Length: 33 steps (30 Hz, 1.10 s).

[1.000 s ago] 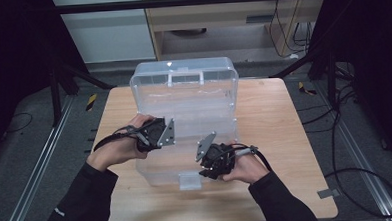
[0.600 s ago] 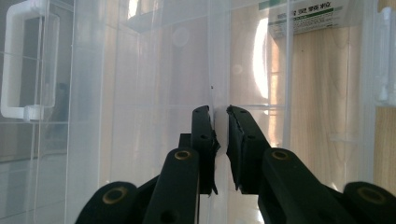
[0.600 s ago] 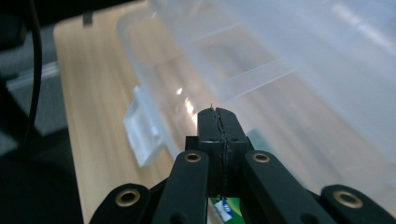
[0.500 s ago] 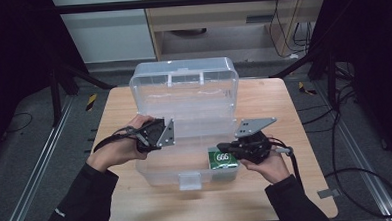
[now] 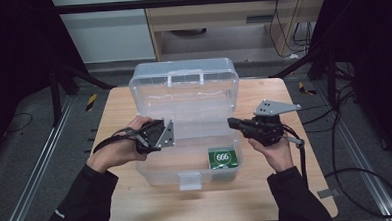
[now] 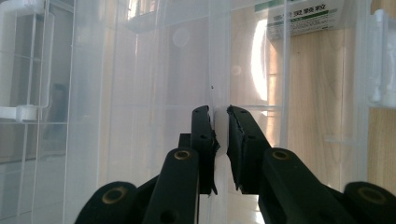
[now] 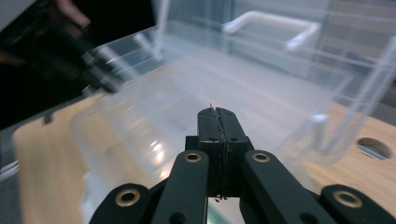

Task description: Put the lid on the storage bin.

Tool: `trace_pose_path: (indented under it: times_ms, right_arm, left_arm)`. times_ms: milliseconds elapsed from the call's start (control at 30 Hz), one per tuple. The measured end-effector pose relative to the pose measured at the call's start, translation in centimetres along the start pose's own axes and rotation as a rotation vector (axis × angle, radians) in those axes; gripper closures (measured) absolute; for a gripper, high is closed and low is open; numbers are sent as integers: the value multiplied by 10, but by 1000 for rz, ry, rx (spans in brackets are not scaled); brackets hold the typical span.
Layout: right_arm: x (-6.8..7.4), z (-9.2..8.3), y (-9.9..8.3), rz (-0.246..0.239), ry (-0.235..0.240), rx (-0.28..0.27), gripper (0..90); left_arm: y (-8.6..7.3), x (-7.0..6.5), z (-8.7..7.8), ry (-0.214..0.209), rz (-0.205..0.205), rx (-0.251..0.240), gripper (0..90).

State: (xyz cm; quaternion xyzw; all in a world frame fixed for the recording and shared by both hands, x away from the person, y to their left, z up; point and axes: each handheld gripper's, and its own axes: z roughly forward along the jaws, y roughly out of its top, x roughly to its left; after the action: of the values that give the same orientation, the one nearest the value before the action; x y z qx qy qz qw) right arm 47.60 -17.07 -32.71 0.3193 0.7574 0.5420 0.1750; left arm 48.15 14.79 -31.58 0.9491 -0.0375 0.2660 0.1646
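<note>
Box [image 5: 184, 116] clear, lid up, table [image 5: 118, 104] centre | green packet [image 5: 222, 158] inside, 5 o'clock corner | left gripper [image 5: 160, 134] clamps box's 9 o'clock wall | right gripper [image 5: 233, 122] pressed together, empty, 3 o'clock rim | packet print partly unreadable

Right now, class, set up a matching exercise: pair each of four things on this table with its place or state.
Things:
1. left tongs
2. right tongs
3. green packet
4. box lid

States:
a. standing open at the back
b. shut, holding nothing
c. clamped on the clear box wall
d. lying inside the box, front right corner

Pairs: 1-c, 2-b, 3-d, 4-a
</note>
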Motion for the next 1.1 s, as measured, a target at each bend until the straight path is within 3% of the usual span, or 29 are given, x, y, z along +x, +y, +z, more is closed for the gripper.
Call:
trace_pose_path:
  times_ms: [167, 333, 1100]
  right_arm:
    - [-23, 11, 6, 76, -65, -32, 900]
    - [-32, 15, 7, 95, -90, -29, 900]
    - [-53, 26, 8, 150, -104, 2, 900]
  left_arm:
    - [-1, -2, 0, -4, -2, -6, 802]
    - [-2, -3, 0, -1, -10, -19, 801]
    - [-5, -10, 0, -16, -22, -41, 799]
